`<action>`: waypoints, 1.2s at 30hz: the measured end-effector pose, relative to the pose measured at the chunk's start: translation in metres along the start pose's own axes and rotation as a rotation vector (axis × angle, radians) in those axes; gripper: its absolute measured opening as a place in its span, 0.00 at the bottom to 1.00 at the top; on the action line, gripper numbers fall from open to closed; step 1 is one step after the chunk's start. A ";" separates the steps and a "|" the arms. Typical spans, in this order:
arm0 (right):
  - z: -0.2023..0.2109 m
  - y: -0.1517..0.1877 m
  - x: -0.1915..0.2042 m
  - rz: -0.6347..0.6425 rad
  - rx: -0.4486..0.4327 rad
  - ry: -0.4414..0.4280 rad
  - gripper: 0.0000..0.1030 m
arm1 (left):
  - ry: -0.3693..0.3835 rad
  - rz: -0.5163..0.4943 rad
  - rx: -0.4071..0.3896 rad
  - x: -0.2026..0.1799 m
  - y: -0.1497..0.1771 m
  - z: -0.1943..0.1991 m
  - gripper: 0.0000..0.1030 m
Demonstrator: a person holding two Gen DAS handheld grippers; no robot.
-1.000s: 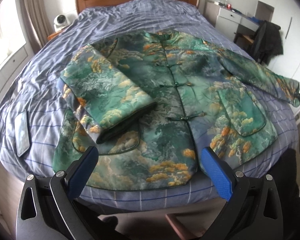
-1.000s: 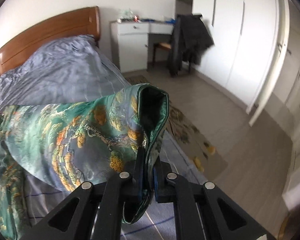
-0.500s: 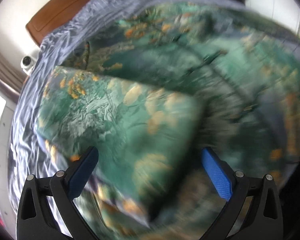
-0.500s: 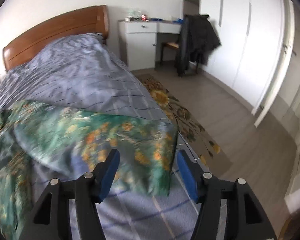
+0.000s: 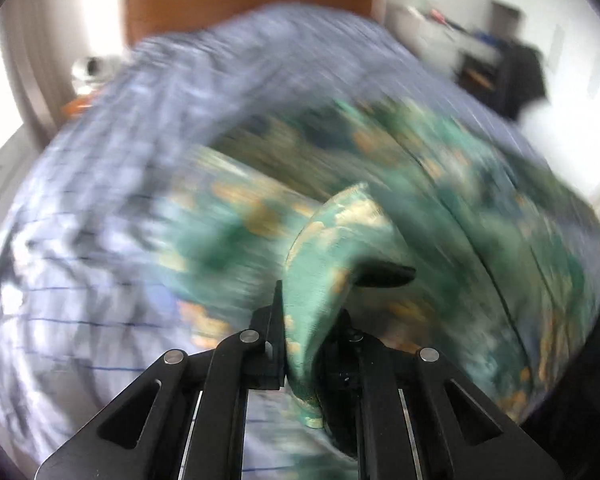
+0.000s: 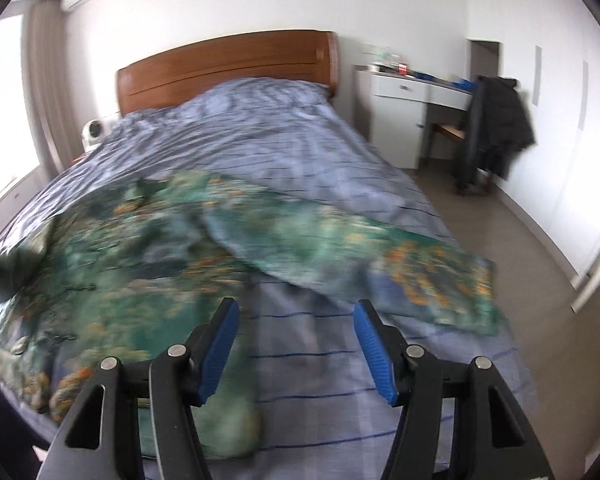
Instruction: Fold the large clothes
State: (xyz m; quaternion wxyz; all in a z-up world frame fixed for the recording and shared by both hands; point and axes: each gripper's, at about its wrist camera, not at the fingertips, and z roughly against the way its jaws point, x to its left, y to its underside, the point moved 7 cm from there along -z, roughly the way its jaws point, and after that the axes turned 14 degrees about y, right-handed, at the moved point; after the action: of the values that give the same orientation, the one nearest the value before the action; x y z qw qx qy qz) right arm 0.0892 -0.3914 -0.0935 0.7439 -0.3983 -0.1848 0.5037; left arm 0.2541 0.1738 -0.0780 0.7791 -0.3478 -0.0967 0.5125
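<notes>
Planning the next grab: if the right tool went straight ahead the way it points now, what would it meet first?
Probably the blue-striped lavender bed cover: the open right tool points at a bare strip of it. Just beyond lies the outstretched sleeve of the green floral satin jacket. Blur makes depth uncertain.

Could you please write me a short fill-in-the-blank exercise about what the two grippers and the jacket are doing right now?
1. The left gripper is shut on a fold of the ____.
2. The right gripper is ____ and holds nothing.
3. The jacket lies on the ____.
4. One sleeve lies stretched out toward the bed's ____ edge in the right wrist view.

Missing words: jacket; open; bed; right
</notes>
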 end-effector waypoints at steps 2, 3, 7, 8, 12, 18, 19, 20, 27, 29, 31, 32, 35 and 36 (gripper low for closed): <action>0.007 -0.005 0.024 0.014 -0.017 -0.044 0.59 | -0.078 0.073 -0.057 0.044 -0.012 0.033 0.09; 0.012 -0.007 0.031 0.018 -0.025 -0.058 0.59 | -0.114 0.107 -0.080 0.065 -0.015 0.045 0.09; 0.025 -0.017 0.063 0.029 -0.060 -0.111 0.59 | -0.290 0.278 -0.129 0.157 -0.003 0.088 0.13; 0.026 -0.019 0.069 0.029 -0.063 -0.123 0.59 | -0.327 0.320 -0.125 0.176 0.006 0.092 0.16; 0.030 -0.017 0.083 0.044 -0.062 -0.135 0.59 | -0.466 0.461 -0.111 0.228 0.050 0.105 0.34; 0.036 -0.008 0.076 0.068 -0.066 -0.079 0.69 | -0.440 0.491 -0.188 0.209 0.071 0.131 0.64; 0.035 -0.007 0.074 0.069 -0.066 -0.066 0.73 | -0.431 0.476 -0.197 0.201 0.068 0.131 0.69; 0.033 -0.005 0.071 0.069 -0.064 -0.055 0.74 | -0.412 0.456 -0.207 0.188 0.063 0.131 0.72; 0.029 0.007 0.069 0.042 -0.027 -0.051 0.74 | -0.204 0.255 -0.227 0.053 0.033 0.091 0.88; 0.032 0.008 0.071 0.052 -0.037 -0.051 0.75 | -0.153 0.184 -0.204 0.007 0.031 0.073 0.89; 0.035 0.009 0.072 0.072 -0.051 -0.043 0.75 | -0.099 0.127 -0.178 -0.036 0.032 0.051 0.91; 0.036 0.009 0.073 0.082 -0.055 -0.036 0.75 | -0.077 0.105 -0.165 -0.056 0.034 0.040 0.91; 0.039 0.010 0.070 0.095 -0.068 -0.014 0.75 | -0.005 0.070 -0.126 -0.107 0.044 0.013 0.91; 0.041 0.010 0.069 0.095 -0.073 -0.011 0.75 | 0.014 0.066 -0.113 -0.119 0.047 0.005 0.91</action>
State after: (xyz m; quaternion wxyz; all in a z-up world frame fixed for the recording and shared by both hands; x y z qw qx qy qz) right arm 0.0845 -0.3109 -0.0847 0.7032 -0.4307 -0.1878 0.5337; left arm 0.1624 0.0838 -0.0797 0.7417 -0.3977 -0.1086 0.5292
